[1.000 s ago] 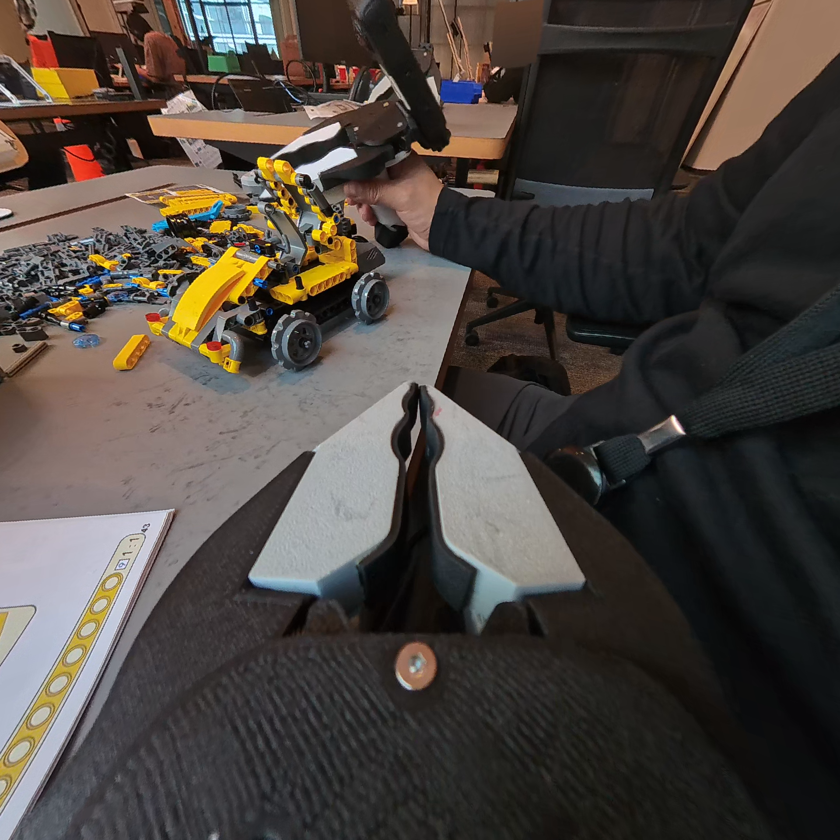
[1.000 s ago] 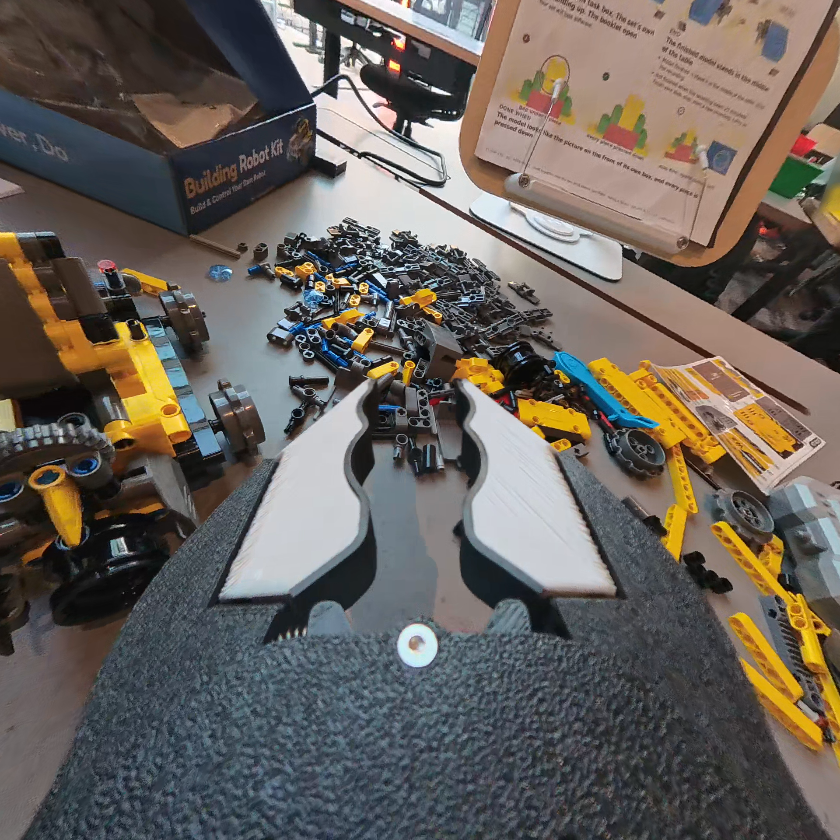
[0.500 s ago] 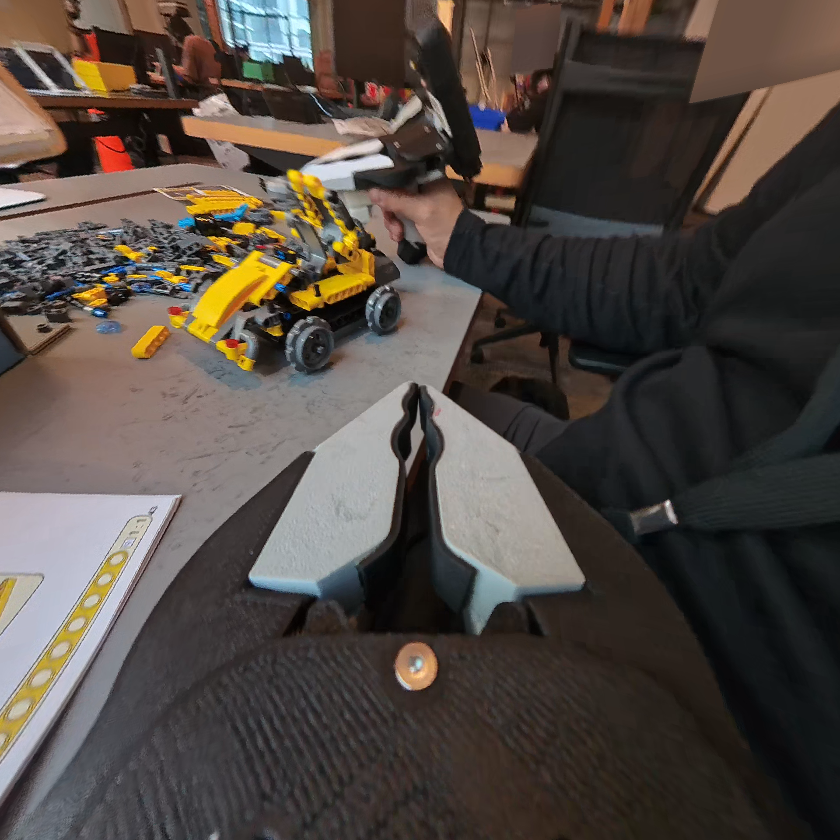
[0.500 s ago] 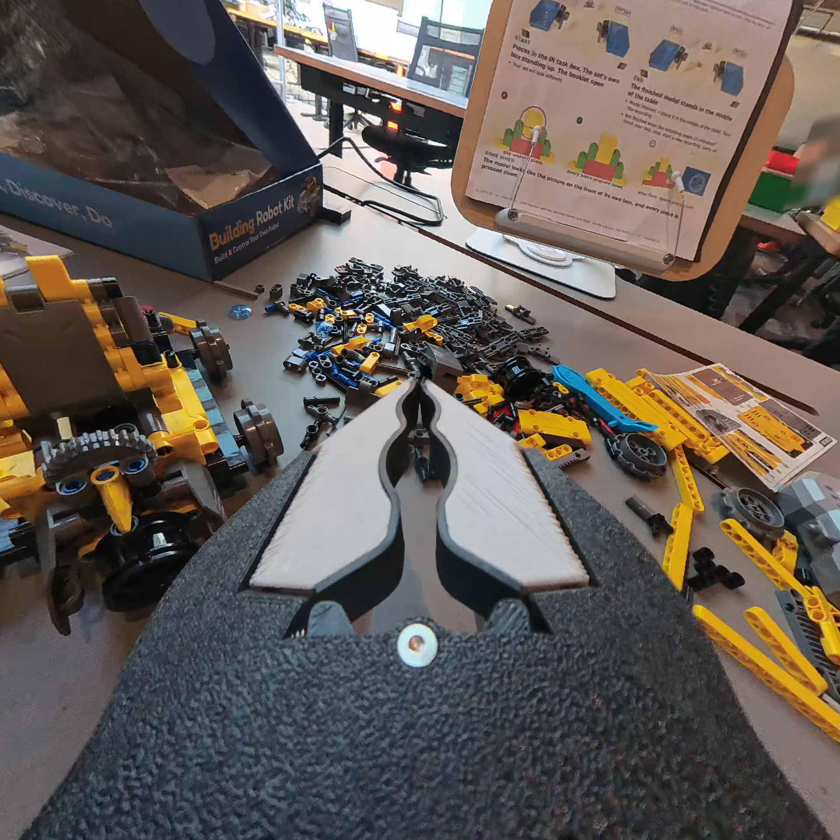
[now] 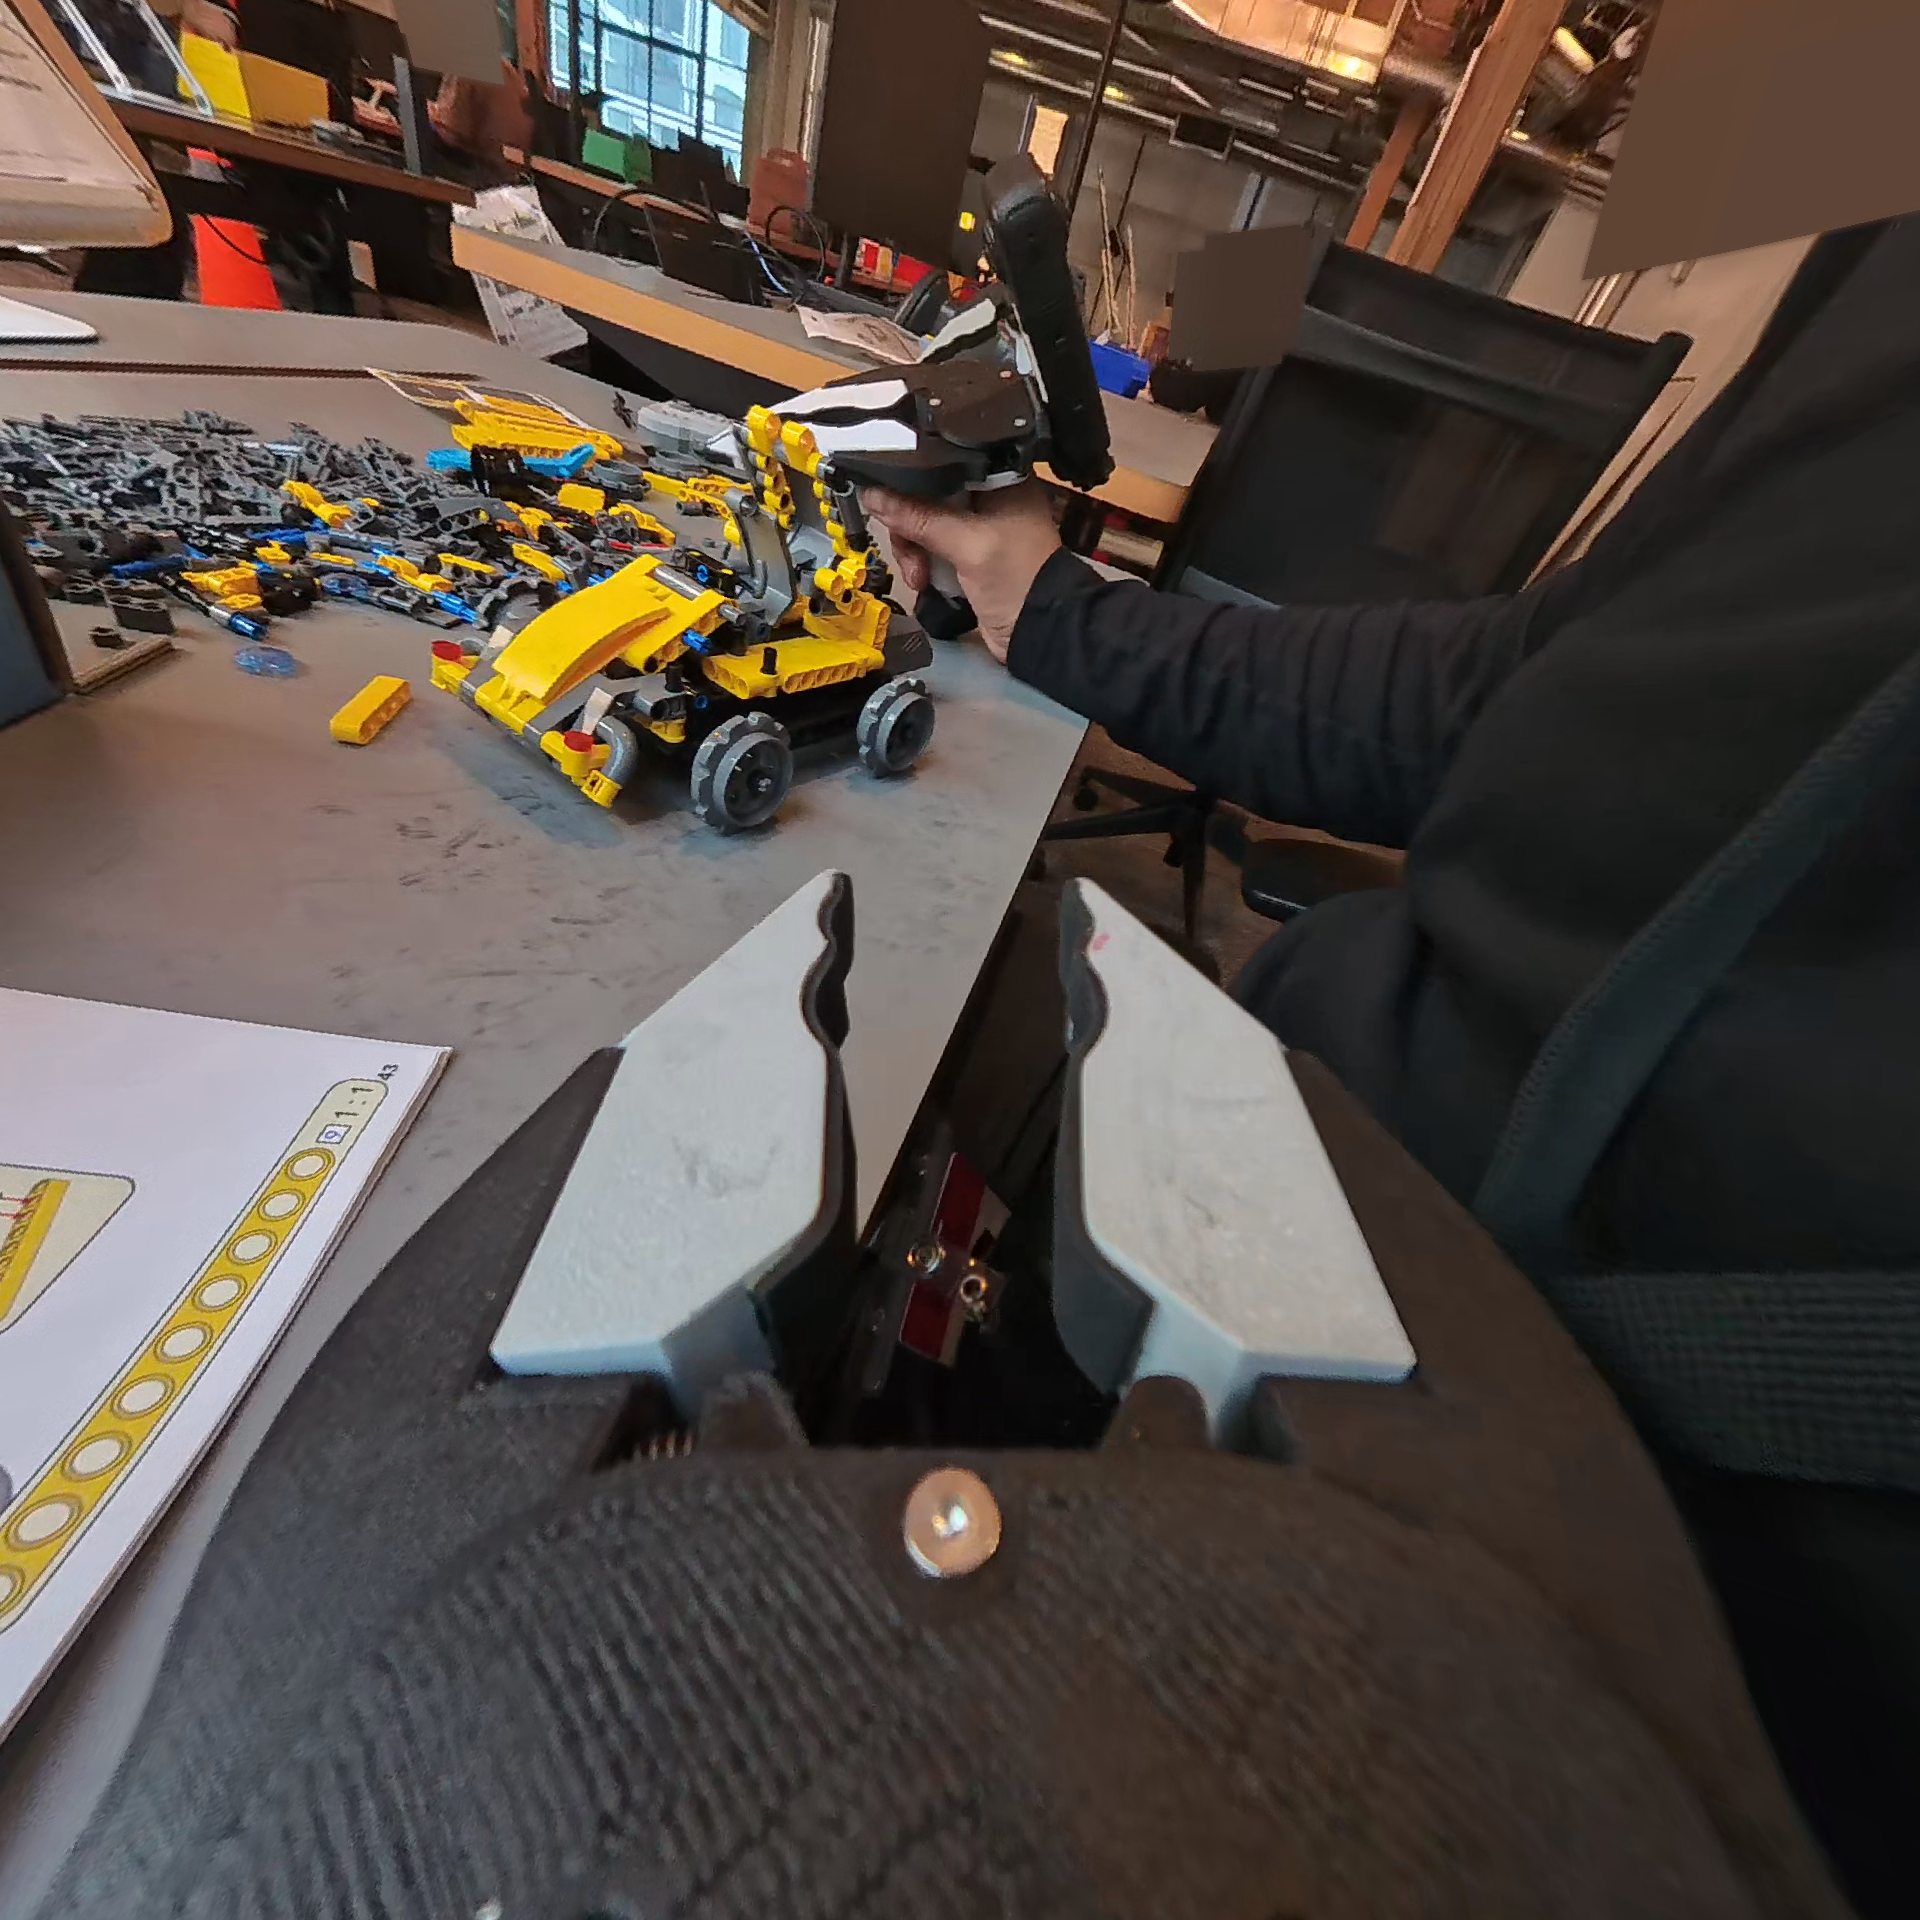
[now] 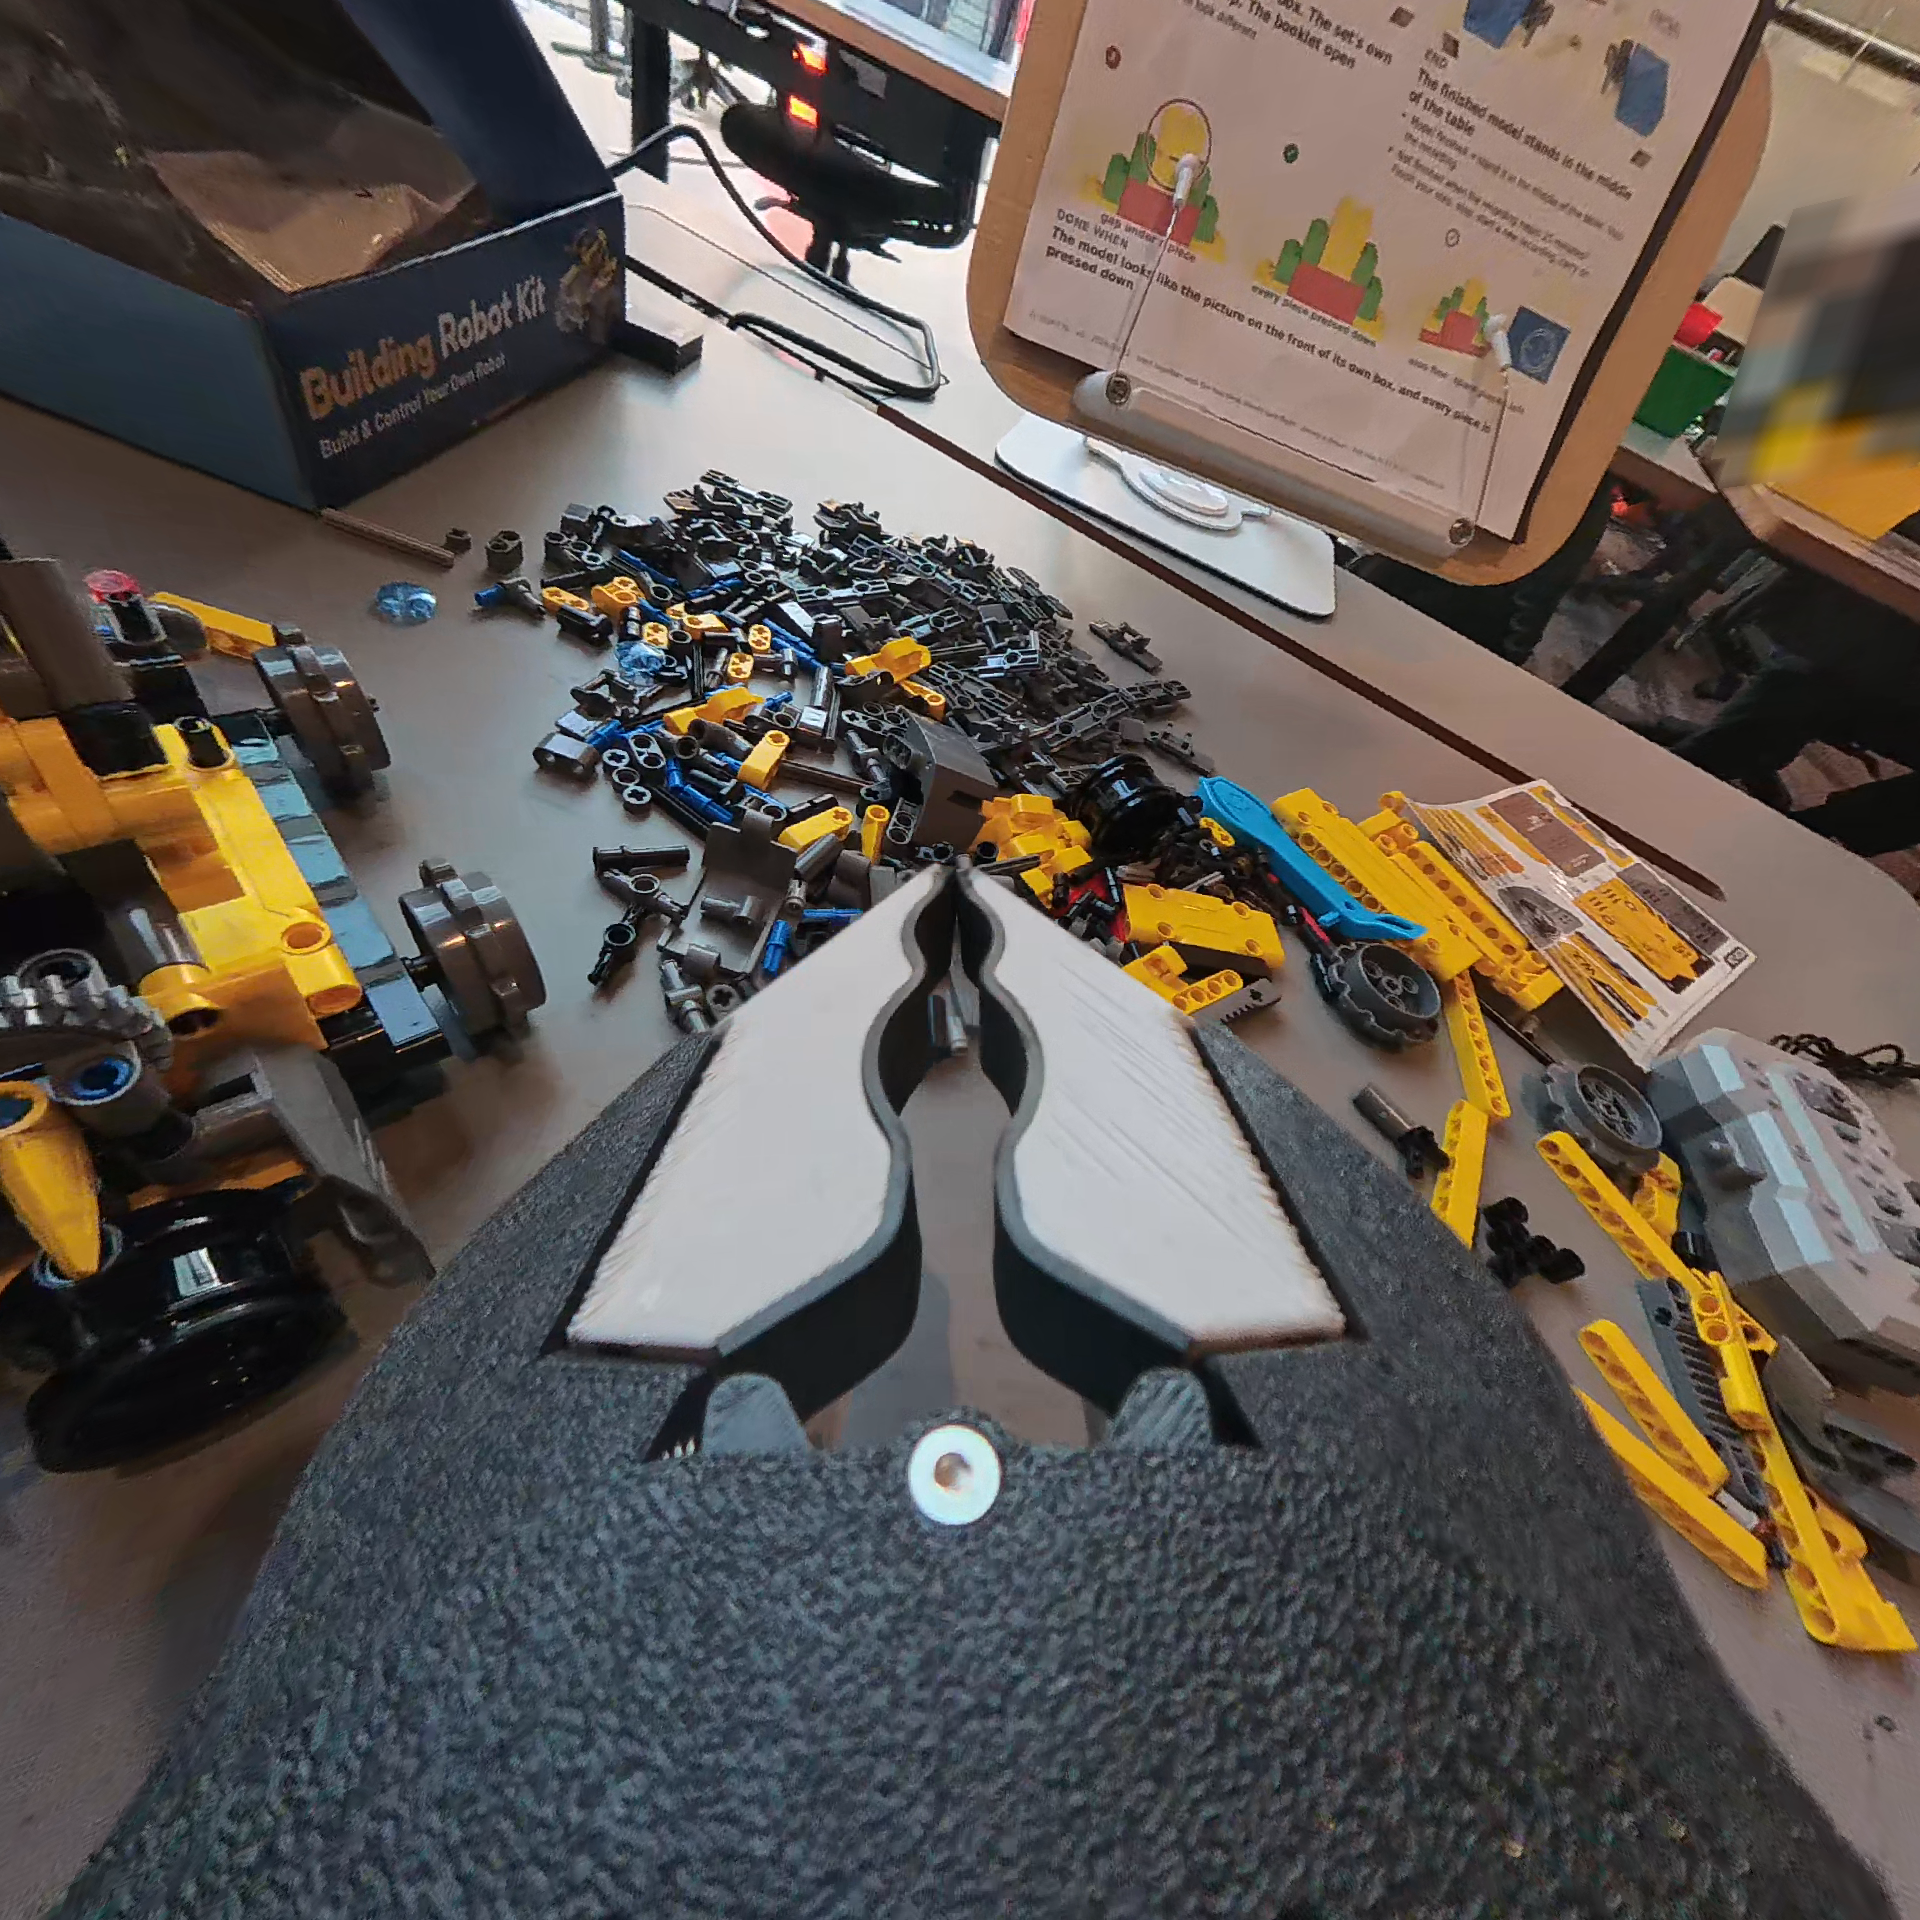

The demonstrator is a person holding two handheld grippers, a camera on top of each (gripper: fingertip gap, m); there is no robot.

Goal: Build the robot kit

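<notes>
Left wrist view: low over the near edge of the scuffed grey table, facing along it toward the yellow brick-built wheeled vehicle, well off. Right wrist view: higher, close, angled down onto loose parts. Shared by both views: vehicle, parts pile, table.

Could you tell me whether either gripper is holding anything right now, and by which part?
Nothing is held. The left gripper is open over the grey table's edge; the right gripper is shut, empty, above loose building pieces.
</notes>
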